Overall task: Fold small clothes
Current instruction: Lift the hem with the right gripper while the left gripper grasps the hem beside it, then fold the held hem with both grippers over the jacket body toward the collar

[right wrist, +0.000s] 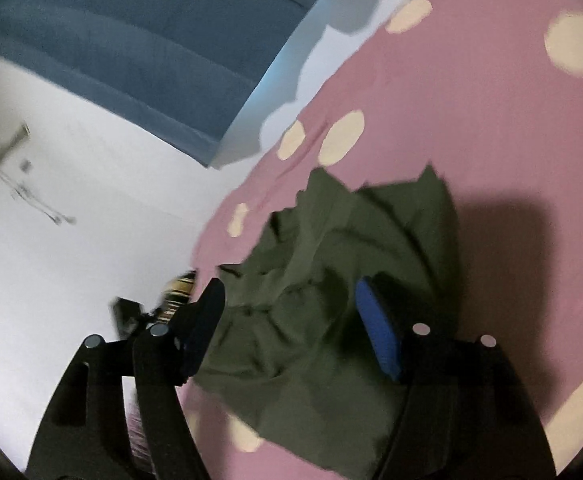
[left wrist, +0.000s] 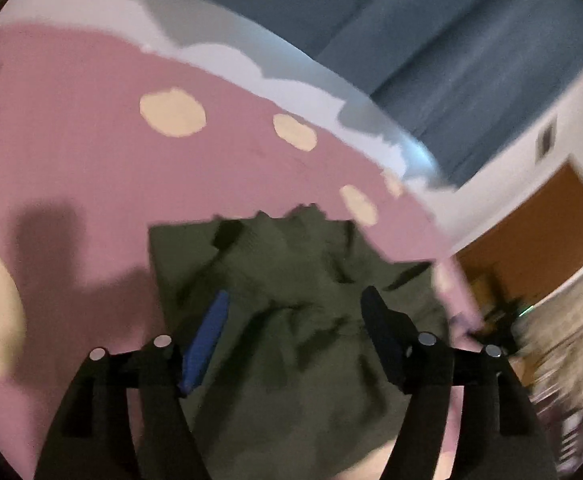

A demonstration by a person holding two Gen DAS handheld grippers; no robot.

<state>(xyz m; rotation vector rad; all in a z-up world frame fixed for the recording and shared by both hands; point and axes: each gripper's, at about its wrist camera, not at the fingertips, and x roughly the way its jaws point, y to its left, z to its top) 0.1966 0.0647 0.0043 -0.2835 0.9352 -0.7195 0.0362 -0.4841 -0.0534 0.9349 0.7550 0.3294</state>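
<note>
An olive green garment point(left wrist: 291, 320) lies crumpled on a pink bedspread with cream dots point(left wrist: 91, 160). My left gripper point(left wrist: 295, 300) is open, its blue-padded fingers spread wide just above the middle of the garment. In the right wrist view the same garment point(right wrist: 331, 280) lies rumpled on the bedspread point(right wrist: 471, 120). My right gripper point(right wrist: 291, 284) is open, its fingers wide on either side of the cloth, holding nothing. Both views are motion-blurred.
A blue headboard point(left wrist: 431, 40) and white sheet edge point(left wrist: 251, 52) lie beyond the bedspread. A white wall point(right wrist: 71, 220) and the bed's side edge sit left in the right wrist view. An orange-brown door or panel point(left wrist: 539, 232) is at the right.
</note>
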